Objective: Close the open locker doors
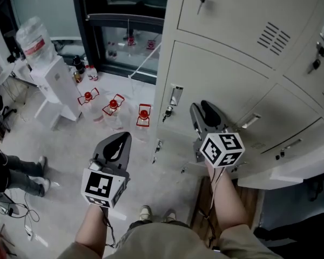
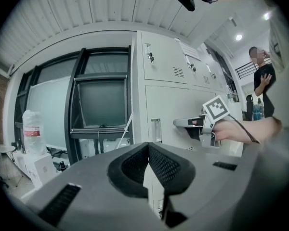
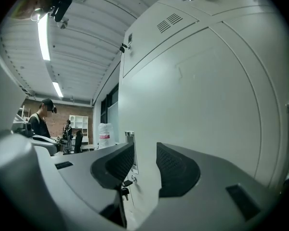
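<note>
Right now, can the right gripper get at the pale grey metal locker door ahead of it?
Likely yes: the right gripper sits close to the pale grey metal locker door, jaws apart, nothing in between.

No legible text anywhere, water jug [image 1: 34, 36] label too blurred to read

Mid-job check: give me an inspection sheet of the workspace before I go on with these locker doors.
Surface: grey concrete floor.
Job's things: grey lockers; keys hang in several locks; lower right door looks ajar.
Clutter: three red-topped bottles on the floor.
Grippers: left gripper shut, empty; right gripper open, pointing at a locker door.
Cables: loose cable on floor at left.
Surroundings: water dispenser, a seated person's legs, dark window.
</note>
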A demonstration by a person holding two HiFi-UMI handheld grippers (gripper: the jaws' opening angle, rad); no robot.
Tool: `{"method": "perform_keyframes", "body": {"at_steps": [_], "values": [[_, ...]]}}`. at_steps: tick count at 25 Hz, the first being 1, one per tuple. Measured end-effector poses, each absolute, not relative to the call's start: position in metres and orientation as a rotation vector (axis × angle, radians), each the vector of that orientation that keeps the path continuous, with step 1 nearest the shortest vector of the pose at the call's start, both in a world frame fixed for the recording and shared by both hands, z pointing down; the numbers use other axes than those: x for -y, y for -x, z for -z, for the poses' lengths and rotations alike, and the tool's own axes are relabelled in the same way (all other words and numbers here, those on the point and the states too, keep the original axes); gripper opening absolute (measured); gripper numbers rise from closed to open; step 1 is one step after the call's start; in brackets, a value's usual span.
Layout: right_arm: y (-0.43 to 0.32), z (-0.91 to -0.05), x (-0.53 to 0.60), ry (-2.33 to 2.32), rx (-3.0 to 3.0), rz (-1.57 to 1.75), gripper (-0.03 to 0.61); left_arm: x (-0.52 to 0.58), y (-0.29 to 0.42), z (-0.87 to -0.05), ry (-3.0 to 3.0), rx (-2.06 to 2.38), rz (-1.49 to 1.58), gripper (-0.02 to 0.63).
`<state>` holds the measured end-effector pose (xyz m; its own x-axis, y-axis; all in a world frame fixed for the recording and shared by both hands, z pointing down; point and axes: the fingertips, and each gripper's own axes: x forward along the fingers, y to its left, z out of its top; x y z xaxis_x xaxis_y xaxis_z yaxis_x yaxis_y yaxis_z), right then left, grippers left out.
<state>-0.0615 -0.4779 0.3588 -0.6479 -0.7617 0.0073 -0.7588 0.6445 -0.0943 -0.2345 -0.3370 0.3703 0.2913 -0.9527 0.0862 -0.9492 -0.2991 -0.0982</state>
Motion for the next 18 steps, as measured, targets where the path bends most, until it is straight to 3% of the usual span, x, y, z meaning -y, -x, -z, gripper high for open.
{"method": "perform_keyframes", "body": {"at_steps": [18], "values": [[-0.008, -0.282, 0.361, 1.234, -2.756, -0.077, 0.056, 0.31, 0.198, -0.301, 2.45, -1.771, 0.129, 0.008]]}}
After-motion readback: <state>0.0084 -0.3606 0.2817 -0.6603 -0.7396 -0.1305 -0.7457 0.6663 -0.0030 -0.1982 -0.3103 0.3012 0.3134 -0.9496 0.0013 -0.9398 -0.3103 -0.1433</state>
